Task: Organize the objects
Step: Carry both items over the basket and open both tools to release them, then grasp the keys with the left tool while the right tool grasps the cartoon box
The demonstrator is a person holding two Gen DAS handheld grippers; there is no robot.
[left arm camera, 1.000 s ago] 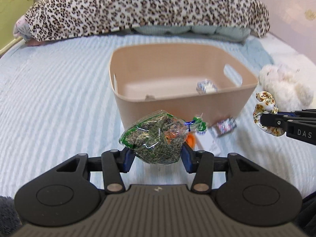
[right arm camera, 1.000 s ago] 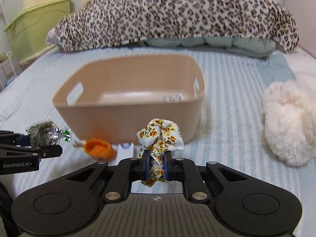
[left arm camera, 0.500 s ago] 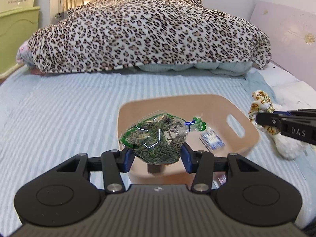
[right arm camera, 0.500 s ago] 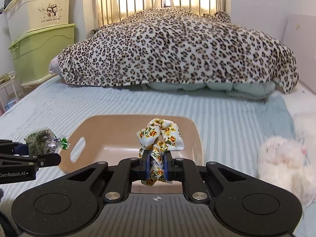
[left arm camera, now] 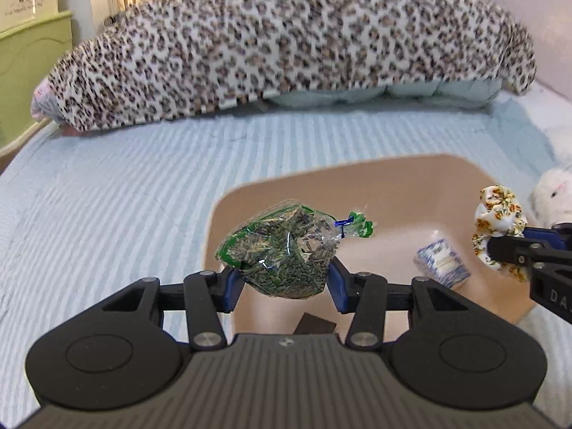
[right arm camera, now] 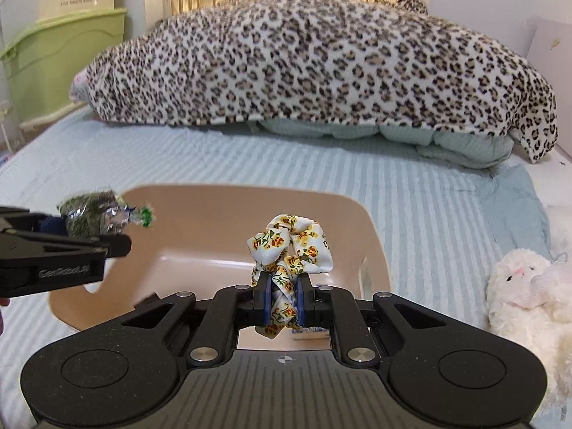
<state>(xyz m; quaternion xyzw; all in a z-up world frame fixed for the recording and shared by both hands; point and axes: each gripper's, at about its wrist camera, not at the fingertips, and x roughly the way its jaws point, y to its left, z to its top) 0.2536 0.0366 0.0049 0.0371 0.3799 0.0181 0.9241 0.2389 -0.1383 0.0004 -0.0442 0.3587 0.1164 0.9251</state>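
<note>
A tan plastic basket (left arm camera: 357, 175) (right arm camera: 371, 228) sits on the striped bed. My left gripper (left arm camera: 282, 286) is shut on a clear bag of dried green herbs (left arm camera: 282, 254), held above the basket's left part; the bag also shows in the right wrist view (right arm camera: 93, 214). My right gripper (right arm camera: 282, 304) is shut on a floral scrunchie (right arm camera: 289, 246), held above the basket's right part; the scrunchie also shows in the left wrist view (left arm camera: 500, 221). A small blue-and-white packet (left arm camera: 441, 259) lies inside the basket.
A leopard-print blanket (right arm camera: 314, 60) is heaped across the far side of the bed. A white plush toy (right arm camera: 525, 286) lies right of the basket. Green and white storage bins (right arm camera: 60, 43) stand at the far left beside the bed.
Both grippers have risen and moved forward over the basket, each still holding its object. The basket now lies below them; the orange item in front of it has gone out of view.
</note>
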